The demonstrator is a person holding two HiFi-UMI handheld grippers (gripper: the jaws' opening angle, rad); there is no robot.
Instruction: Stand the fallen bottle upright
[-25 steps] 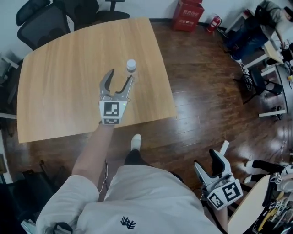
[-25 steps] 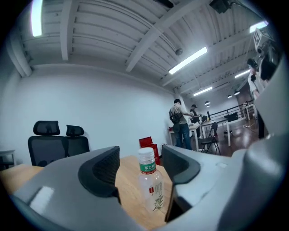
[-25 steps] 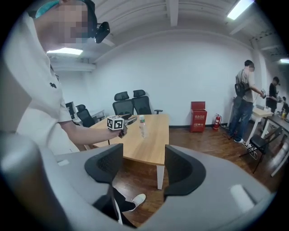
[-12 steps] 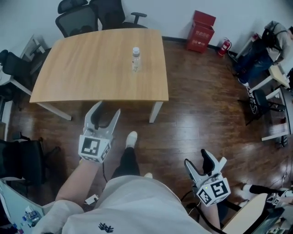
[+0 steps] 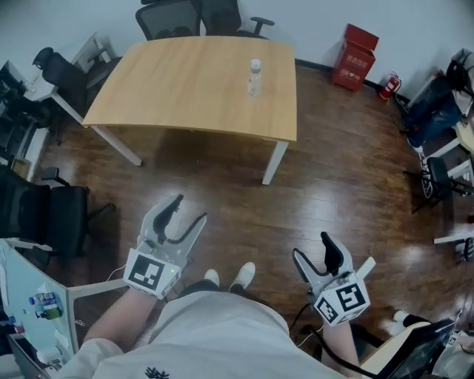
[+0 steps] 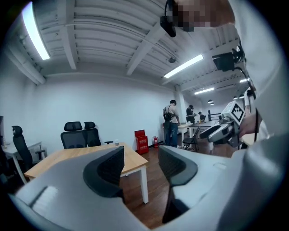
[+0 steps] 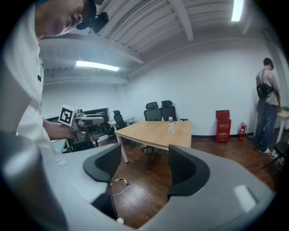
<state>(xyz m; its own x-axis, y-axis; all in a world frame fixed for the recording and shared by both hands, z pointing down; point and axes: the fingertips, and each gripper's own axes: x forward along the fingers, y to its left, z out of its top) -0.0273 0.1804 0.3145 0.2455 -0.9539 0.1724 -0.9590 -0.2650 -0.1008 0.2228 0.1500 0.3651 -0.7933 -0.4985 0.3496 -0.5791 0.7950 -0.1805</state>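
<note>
Far off, bottle [image 5: 255, 77] upright on table [image 5: 185, 89], chairs [image 5: 185, 16] behind; left gripper [image 5: 190, 209] closing, right gripper [image 5: 311, 246] parted, both empty.

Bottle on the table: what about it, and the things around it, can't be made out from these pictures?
bottle: too small in the head view and both gripper views to read its label or judge how full it is.
table: in the head view its far legs are hidden under its own top.
red crate: its print is too small to read in any view.
</note>
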